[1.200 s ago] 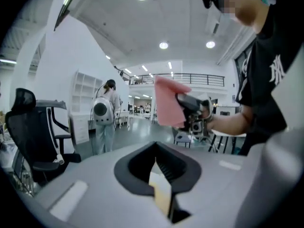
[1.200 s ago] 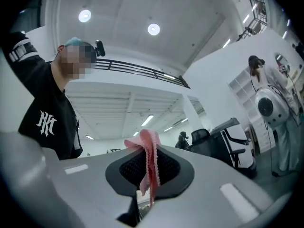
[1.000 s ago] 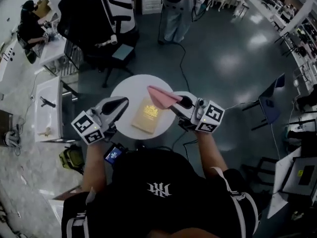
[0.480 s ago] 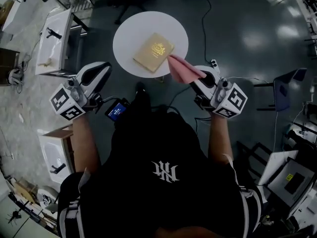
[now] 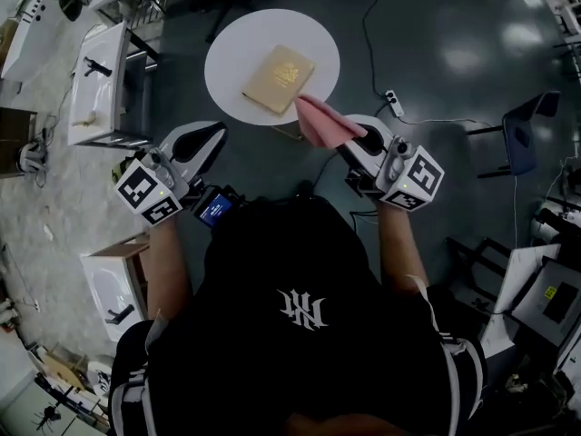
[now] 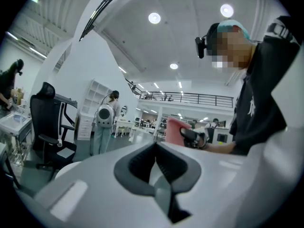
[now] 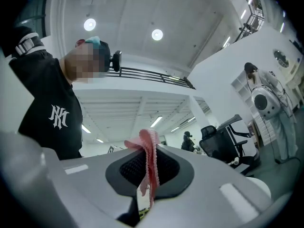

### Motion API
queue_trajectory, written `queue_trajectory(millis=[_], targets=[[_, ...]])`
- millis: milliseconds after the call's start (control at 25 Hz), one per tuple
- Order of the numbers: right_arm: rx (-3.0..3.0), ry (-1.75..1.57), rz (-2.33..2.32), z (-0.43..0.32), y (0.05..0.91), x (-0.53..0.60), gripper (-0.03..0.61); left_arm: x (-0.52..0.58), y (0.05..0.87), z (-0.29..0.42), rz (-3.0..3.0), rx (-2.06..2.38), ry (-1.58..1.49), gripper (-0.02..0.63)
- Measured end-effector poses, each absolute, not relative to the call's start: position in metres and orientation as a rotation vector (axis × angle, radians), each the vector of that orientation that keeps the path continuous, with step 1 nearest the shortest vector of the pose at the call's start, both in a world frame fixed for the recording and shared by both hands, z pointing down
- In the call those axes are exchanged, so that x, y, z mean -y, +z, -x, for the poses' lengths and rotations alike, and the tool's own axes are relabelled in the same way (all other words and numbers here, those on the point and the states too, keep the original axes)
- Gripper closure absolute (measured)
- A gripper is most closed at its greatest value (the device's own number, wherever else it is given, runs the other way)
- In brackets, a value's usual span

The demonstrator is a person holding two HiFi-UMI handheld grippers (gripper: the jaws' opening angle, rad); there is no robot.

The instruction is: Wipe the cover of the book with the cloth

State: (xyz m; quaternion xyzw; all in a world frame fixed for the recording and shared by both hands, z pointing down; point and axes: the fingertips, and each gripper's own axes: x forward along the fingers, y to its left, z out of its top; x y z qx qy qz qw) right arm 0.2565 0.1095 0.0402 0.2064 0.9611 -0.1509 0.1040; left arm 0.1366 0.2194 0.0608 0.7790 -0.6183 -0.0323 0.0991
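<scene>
A tan book with a gold emblem lies on the round white table at the top of the head view. My right gripper is shut on a pink cloth, which sticks out toward the table's near edge without touching the book. The cloth is pinched between the jaws in the right gripper view. My left gripper is shut with nothing in it, held left of and below the table. It points upward and also sees the pink cloth.
A white bench with a dark tool stands left of the table. A power strip and cable lie on the dark floor to the right. A blue chair stands far right. A person with a backpack stands in the distance.
Both grippers have pulled back from the table and now hang below its near edge. The cloth, earlier over the book, is off it. The left gripper moved slightly toward the middle.
</scene>
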Motion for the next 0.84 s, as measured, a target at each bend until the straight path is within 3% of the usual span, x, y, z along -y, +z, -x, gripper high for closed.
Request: queue_trajectory(millis=[280, 600, 840], targets=[[-2.882, -0.403, -0.508, -0.261, 0.029, -0.161, 0.568, -0.247, 0.062, -0.155, -2.421, 1.721, -0.114, 0.614], [-2.933, -0.451, -0.433, -0.22, 0.044, -0.253, 0.568, -0.32, 0.102, -0.112, -2.407, 1.657, -0.135, 0.624], [-2.978, -0.624, -0.477, -0.202, 0.078, -0.323, 0.568, -0.393, 0.137, -0.118, -2.31, 1.584, -0.171, 0.624]])
